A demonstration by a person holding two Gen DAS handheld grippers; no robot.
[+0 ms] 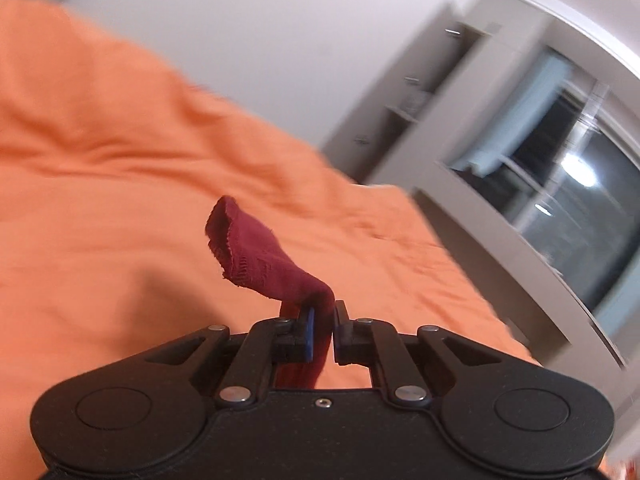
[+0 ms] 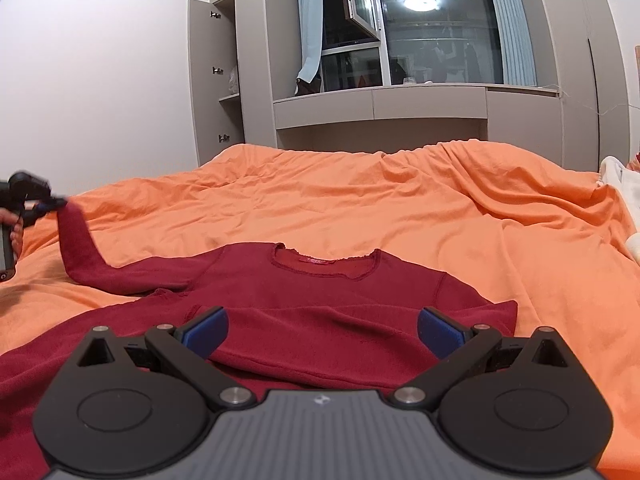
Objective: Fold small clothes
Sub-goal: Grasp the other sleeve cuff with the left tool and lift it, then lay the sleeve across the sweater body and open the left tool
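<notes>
A small dark red long-sleeved shirt (image 2: 320, 304) lies on the orange bed cover (image 2: 360, 200), neckline away from me, with one side folded over the body. My left gripper (image 1: 323, 330) is shut on the cuff of the shirt's left sleeve (image 1: 256, 256) and holds it up off the bed; it also shows at the far left of the right wrist view (image 2: 52, 204), with the sleeve (image 2: 76, 244) hanging from it. My right gripper (image 2: 322, 332) is open and empty, just above the shirt's lower part.
Grey cabinets (image 2: 380, 108) and a dark window (image 2: 436, 28) stand behind the bed. An open cupboard door (image 2: 204, 76) is at the left wall. White bedding (image 2: 616, 176) lies at the bed's right edge.
</notes>
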